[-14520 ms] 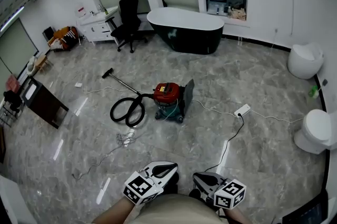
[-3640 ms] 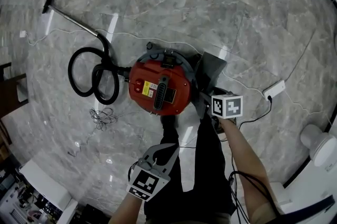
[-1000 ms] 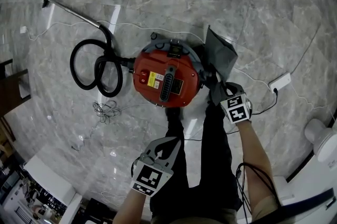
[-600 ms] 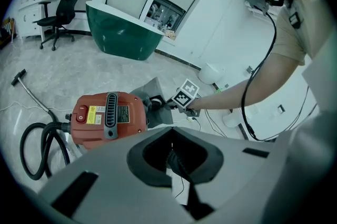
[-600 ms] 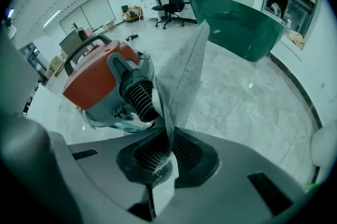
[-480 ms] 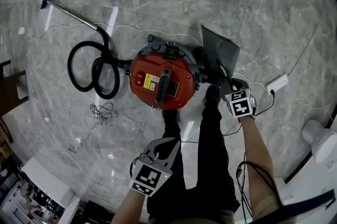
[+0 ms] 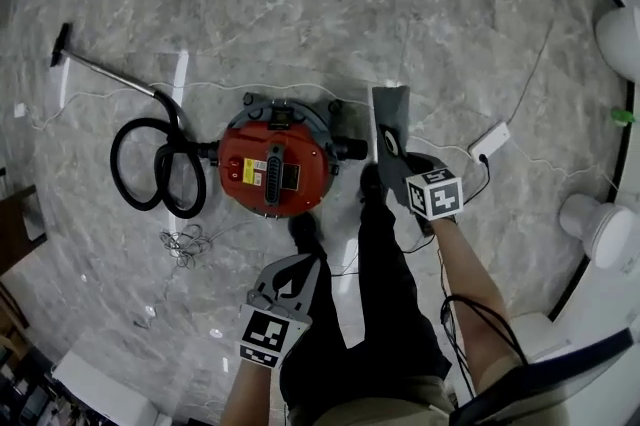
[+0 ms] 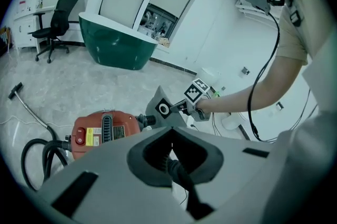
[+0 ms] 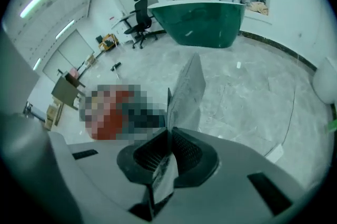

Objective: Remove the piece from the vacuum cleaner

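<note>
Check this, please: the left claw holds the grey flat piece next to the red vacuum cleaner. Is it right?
No, the side is wrong: the right claw holds the grey flat piece next to the red vacuum cleaner. The right gripper view shows its jaws shut on the piece's edge.

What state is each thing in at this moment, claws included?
vacuum cleaner: upright on the floor.
hose: coiled on the floor, attached to the vacuum cleaner.
grey piece: off the vacuum cleaner's port, held up by one edge.
right claw: shut on the grey piece.
left claw: shut, empty.
</note>
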`<state>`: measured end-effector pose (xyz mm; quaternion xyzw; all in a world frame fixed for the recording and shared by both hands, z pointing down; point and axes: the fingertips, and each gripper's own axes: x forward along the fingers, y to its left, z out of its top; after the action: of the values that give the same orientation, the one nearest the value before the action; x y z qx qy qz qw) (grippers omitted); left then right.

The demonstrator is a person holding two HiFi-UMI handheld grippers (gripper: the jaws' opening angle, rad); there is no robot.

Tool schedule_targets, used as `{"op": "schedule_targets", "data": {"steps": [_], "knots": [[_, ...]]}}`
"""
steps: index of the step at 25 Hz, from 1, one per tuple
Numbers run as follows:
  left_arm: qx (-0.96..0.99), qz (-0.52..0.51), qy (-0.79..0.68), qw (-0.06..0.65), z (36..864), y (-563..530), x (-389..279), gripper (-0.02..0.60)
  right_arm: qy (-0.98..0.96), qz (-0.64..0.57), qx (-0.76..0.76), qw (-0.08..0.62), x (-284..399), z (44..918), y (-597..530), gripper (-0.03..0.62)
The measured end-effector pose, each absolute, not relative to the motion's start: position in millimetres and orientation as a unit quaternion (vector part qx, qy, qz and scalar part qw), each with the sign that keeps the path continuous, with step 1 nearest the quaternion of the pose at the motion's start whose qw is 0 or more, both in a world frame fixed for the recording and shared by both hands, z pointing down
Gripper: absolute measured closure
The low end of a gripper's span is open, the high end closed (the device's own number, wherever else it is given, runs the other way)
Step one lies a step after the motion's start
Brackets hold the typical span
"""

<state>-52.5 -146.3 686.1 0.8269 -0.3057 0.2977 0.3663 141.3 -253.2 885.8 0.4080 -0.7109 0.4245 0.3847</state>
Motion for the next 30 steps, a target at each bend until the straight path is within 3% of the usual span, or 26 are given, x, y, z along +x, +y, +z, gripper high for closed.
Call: {"op": "schedule_targets", "data": {"steps": [18,30], "knots": [[0.876,0.270,-0.322,0.235,492.6,-178.9,-93.0,0.578,-0.704,0.461,0.489,0.227,142.4,636.4,-236.7,0.566],[0.876,0.185,-0.407,0.182,376.3,-188.3,-154.4,0.578,-0.800,0.405,0.422,0.131,46.1,493.4,-250.2,0.566]]}}
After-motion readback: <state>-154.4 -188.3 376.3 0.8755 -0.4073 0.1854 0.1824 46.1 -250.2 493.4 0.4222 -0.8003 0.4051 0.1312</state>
